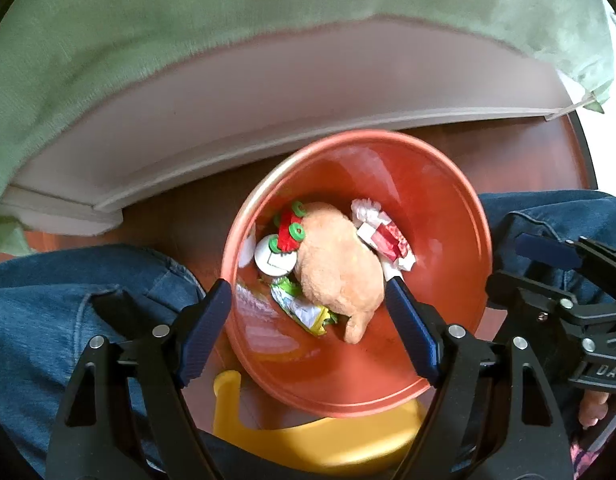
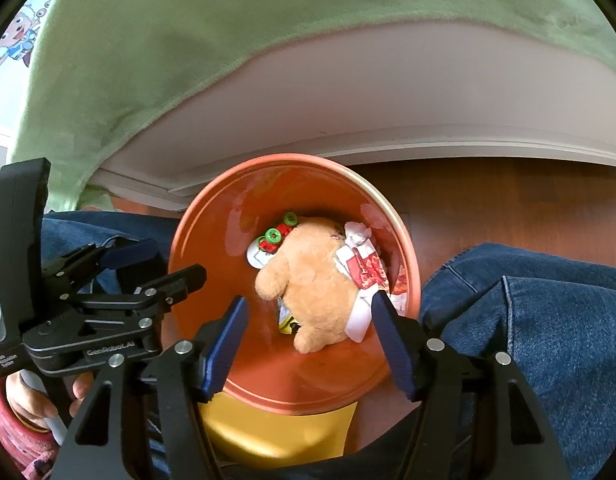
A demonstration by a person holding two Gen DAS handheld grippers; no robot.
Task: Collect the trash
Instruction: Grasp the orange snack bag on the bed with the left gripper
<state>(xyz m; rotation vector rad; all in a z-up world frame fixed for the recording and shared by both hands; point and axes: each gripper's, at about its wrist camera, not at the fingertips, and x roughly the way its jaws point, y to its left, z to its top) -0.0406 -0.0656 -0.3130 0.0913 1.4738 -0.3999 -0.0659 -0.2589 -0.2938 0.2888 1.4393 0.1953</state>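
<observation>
An orange-red bin stands on the floor between the person's knees; it also shows in the right wrist view. Inside lie a tan plush toy, a red and green toy piece, a white round lid, a green-yellow wrapper and a red and white packet. My left gripper is open and empty above the bin. My right gripper is open and empty above it too.
A yellow stool sits under the bin's near edge. A white bed frame with a green blanket runs behind. The person's jeans flank the bin. The floor is dark wood.
</observation>
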